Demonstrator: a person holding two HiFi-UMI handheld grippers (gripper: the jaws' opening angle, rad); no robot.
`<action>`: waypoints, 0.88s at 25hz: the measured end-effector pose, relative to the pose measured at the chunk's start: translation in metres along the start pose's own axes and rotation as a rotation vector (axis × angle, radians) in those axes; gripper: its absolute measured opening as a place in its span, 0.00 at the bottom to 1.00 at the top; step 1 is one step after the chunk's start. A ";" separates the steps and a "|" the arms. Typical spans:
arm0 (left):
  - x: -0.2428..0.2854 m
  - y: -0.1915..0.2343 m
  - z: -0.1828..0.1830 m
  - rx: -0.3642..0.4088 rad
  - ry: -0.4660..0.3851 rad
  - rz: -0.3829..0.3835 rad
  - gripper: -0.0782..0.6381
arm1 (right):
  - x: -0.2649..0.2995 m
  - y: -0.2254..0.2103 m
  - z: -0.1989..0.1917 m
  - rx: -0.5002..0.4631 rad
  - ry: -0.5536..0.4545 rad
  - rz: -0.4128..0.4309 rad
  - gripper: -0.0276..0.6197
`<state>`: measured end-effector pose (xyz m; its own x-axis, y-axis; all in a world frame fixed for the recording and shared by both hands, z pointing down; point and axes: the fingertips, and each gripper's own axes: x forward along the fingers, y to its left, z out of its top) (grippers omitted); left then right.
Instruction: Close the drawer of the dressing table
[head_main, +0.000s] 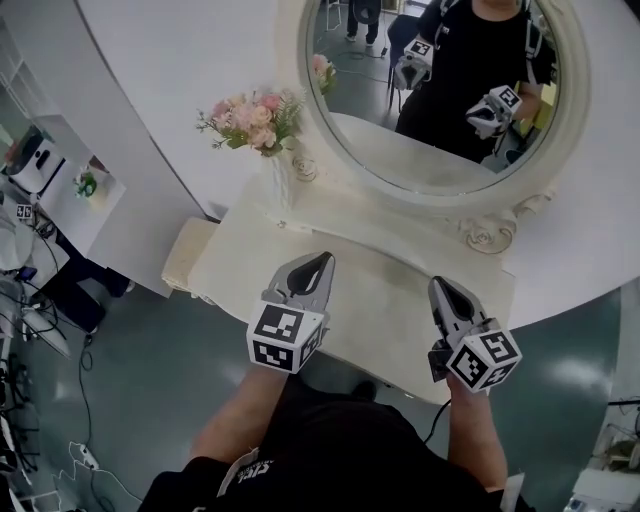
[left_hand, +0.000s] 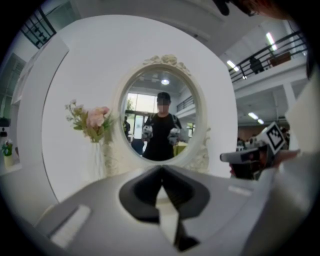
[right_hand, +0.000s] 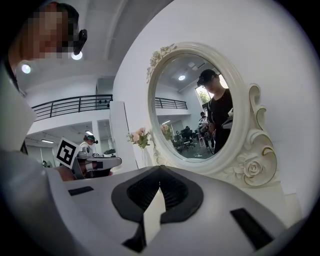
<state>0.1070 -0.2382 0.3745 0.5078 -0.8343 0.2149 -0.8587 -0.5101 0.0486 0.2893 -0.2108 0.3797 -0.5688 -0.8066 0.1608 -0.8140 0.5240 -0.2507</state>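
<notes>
The white dressing table (head_main: 385, 300) stands against the wall under an oval mirror (head_main: 430, 100). Its drawer front shows in no view; the table top hides it from above. My left gripper (head_main: 322, 262) hovers over the front left part of the top, jaws shut with nothing between them. My right gripper (head_main: 440, 286) hangs over the front right part, also shut and empty. In the left gripper view the tips (left_hand: 161, 167) meet below the mirror (left_hand: 160, 115). The right gripper view shows its closed tips (right_hand: 160, 167) beside the mirror (right_hand: 195, 105).
A vase (head_main: 283, 180) of pink flowers (head_main: 255, 118) stands on the table's back left corner. A cream stool (head_main: 185, 250) sits left of the table. Carved roses (head_main: 487, 235) edge the mirror frame. Cables (head_main: 60, 400) lie on the floor at left.
</notes>
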 end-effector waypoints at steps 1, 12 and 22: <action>-0.002 0.005 0.002 0.002 -0.005 -0.005 0.13 | 0.004 0.004 0.001 -0.003 -0.002 -0.006 0.04; -0.011 0.095 0.014 0.011 -0.021 -0.047 0.12 | 0.060 0.049 0.025 0.007 -0.072 -0.091 0.04; -0.013 0.100 0.028 0.039 -0.019 -0.088 0.12 | 0.039 0.060 0.020 -0.047 -0.076 -0.138 0.03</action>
<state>0.0165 -0.2841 0.3496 0.5829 -0.7894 0.1925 -0.8074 -0.5893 0.0282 0.2209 -0.2160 0.3519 -0.4420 -0.8893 0.1178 -0.8895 0.4175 -0.1855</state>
